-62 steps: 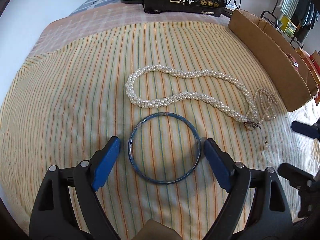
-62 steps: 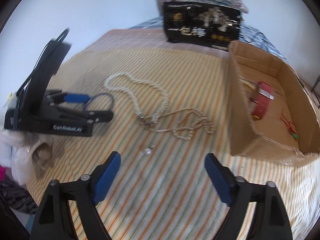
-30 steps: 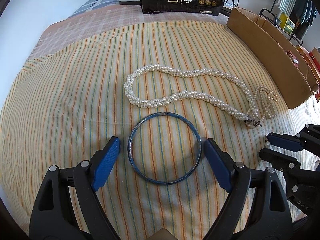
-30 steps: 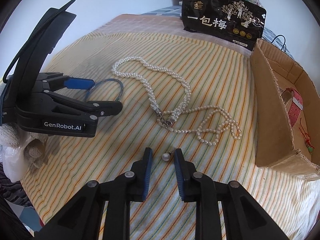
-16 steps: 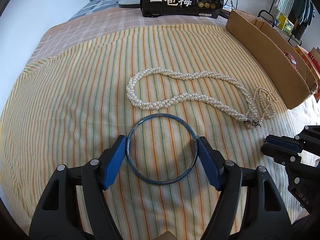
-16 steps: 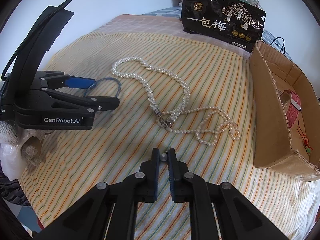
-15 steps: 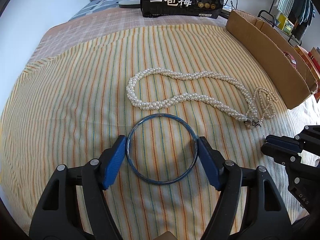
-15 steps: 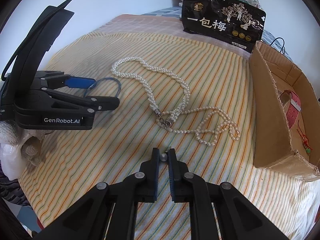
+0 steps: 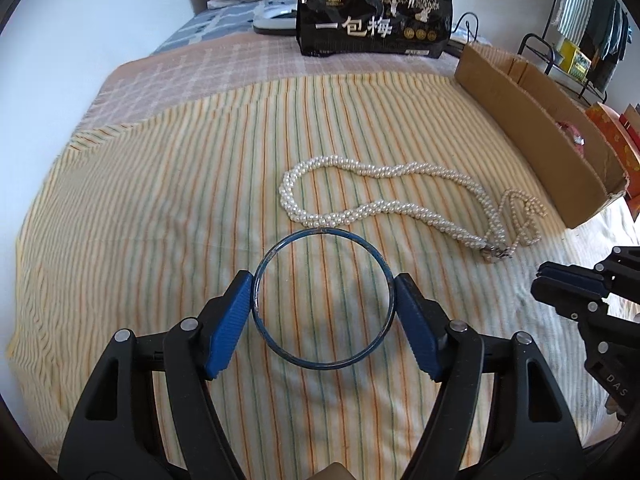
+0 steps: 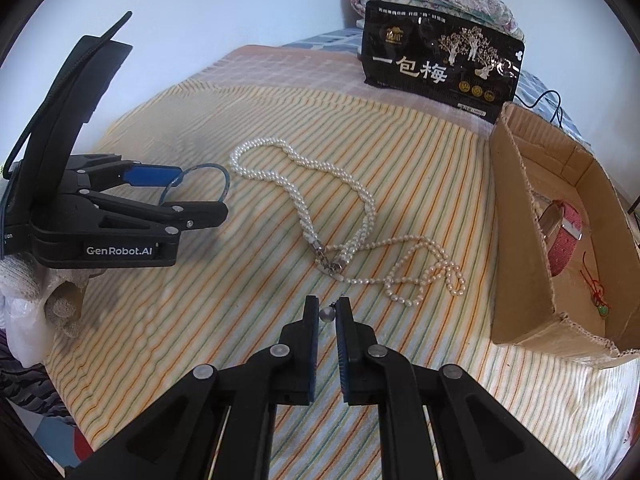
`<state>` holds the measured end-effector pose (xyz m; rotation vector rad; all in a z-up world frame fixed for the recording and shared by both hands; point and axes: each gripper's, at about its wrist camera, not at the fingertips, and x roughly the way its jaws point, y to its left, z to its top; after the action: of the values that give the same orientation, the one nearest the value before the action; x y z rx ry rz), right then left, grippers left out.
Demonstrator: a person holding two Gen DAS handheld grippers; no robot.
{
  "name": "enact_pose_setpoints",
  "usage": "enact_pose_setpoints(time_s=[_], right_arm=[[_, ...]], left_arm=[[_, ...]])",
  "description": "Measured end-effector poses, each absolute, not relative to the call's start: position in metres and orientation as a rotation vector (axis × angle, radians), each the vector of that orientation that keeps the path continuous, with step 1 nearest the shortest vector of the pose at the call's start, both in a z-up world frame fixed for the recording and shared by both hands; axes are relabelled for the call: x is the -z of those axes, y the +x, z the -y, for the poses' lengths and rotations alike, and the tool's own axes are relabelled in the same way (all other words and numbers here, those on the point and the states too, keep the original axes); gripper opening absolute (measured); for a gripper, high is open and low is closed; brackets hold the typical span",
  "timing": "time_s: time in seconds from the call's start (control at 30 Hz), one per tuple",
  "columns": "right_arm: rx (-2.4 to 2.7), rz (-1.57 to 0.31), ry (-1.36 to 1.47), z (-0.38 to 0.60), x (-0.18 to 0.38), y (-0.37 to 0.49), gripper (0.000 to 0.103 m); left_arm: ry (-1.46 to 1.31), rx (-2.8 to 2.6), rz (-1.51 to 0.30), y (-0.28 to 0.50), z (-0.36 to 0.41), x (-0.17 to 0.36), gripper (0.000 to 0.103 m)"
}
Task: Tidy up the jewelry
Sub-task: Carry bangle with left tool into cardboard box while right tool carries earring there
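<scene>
A thin blue bangle [image 9: 322, 233] lies on the striped cloth, and my left gripper [image 9: 324, 300] is shut on it, one blue pad against each side. The right wrist view shows that gripper [image 10: 200, 192] at the left with the bangle [image 10: 200, 166] in its fingers. My right gripper [image 10: 327, 308] is shut on a small pearl bead [image 10: 327, 314] low on the cloth. A twisted pearl necklace [image 9: 380, 216] [image 10: 304, 184] and a thin pearl strand [image 9: 524, 216] [image 10: 420, 268] lie between the two grippers.
A cardboard box [image 10: 516, 240] [image 9: 532, 120] stands open at the right, holding a pink band [image 10: 564, 236] and a red cord [image 10: 598, 296]. A black printed bag [image 9: 376, 20] stands at the far end of the bed. A gloved hand [image 10: 24, 276] holds the left gripper.
The left jaws closed in from wide open until the pads met the bangle. The right jaws closed on the pearl bead. Neither hand has shifted much.
</scene>
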<state>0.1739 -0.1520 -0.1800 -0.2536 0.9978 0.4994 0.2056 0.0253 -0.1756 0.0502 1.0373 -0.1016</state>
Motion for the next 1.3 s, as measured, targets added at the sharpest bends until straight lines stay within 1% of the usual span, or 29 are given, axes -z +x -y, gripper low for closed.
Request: enact_pose_setpoints(time_s=[0.5,0.97,1.3], right_arm=[[-0.461,-0.937,-0.208,0.177,0.146,0.165,0.006],[-0.399,-0.861,-0.136,0.218,0.110,0.163,0.006],[-0.329,-0.831,-0.097,0.249,0.096,0.171,0.006]], left_arm=[[0.105,0.160,-0.912,0.183,0.011,0.128,0.073],[0.120,0.214,-0.848,0.181,0.045,0.101,0.073],[0.131,0.265,-0.822,0.193,0.074,0.088,0.073]])
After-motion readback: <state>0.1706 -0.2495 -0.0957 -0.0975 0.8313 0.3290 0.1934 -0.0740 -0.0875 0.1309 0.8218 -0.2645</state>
